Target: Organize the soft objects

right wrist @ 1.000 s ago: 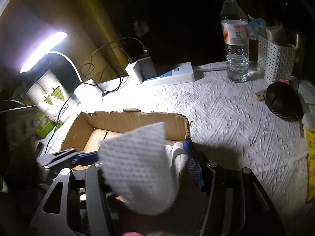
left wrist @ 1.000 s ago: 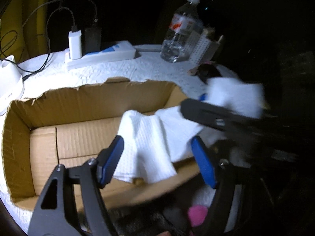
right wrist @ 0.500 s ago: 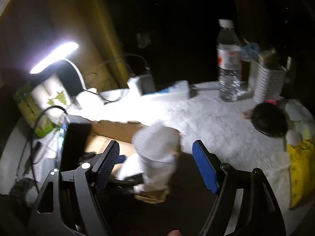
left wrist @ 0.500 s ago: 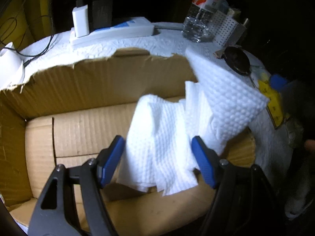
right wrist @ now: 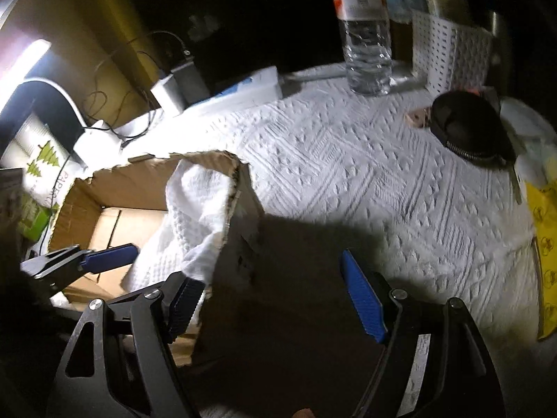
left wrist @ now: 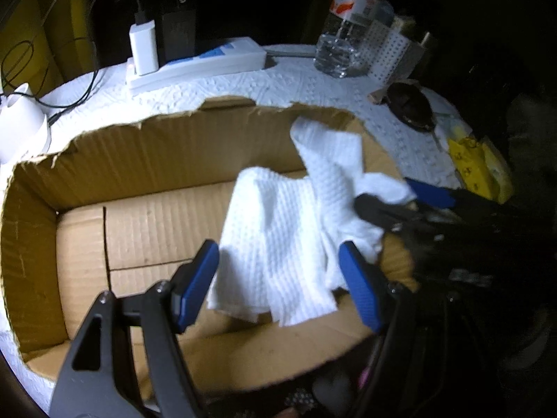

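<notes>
A torn cardboard box (left wrist: 139, 160) sits on the white-covered table. Inside it a white waffle-textured cloth (left wrist: 278, 230) lies rumpled toward the right end. A second white cloth (left wrist: 330, 153) drapes down from the box's right wall and shows in the right wrist view as a cloth (right wrist: 195, 202) hanging over that wall. My left gripper (left wrist: 278, 287) hovers open over the first cloth, its blue pads apart from it. My right gripper (right wrist: 273, 299) stands wide open astride the box's right wall (right wrist: 236, 209), holding nothing. It enters the left wrist view as the right gripper (left wrist: 393, 202).
Behind the box lie a white power strip (left wrist: 198, 66) with chargers and cables, a water bottle (left wrist: 351, 35) and a white perforated basket (left wrist: 390, 52). A black pouch (right wrist: 470, 129) and a yellow bag (right wrist: 543, 230) lie to the right. A lit desk lamp (right wrist: 28, 55) stands at left.
My right gripper let go of the white cloth, which dropped over the box's right wall. Its jaws spread wide and it sank toward the box. My left gripper stayed open over the box.
</notes>
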The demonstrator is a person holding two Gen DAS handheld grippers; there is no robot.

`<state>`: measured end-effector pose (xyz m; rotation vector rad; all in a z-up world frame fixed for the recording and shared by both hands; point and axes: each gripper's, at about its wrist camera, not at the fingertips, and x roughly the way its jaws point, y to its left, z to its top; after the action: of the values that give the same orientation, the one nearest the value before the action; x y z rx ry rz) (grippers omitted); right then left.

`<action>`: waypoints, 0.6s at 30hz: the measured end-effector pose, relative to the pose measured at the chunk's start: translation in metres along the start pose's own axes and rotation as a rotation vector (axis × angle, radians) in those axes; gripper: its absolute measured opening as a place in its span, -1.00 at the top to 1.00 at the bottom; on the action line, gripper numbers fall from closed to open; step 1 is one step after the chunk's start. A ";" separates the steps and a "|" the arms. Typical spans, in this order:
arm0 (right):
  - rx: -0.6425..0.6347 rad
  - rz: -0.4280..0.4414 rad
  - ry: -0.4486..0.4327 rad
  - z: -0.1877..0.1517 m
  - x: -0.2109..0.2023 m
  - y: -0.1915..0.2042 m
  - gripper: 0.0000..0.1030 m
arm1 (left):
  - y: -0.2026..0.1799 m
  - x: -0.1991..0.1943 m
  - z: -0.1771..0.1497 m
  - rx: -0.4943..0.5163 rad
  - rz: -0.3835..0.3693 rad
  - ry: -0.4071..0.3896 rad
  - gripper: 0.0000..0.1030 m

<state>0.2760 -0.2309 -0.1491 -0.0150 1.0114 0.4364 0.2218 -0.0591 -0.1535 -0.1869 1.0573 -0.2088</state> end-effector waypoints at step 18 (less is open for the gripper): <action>-0.013 0.006 -0.093 -0.007 -0.053 0.020 -0.54 | 0.011 -0.056 -0.014 -0.018 0.011 -0.100 -0.41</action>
<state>0.2393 -0.2326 -0.1059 -0.0029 0.9173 0.4451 0.1840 -0.0344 -0.1158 -0.2054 0.9610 -0.1783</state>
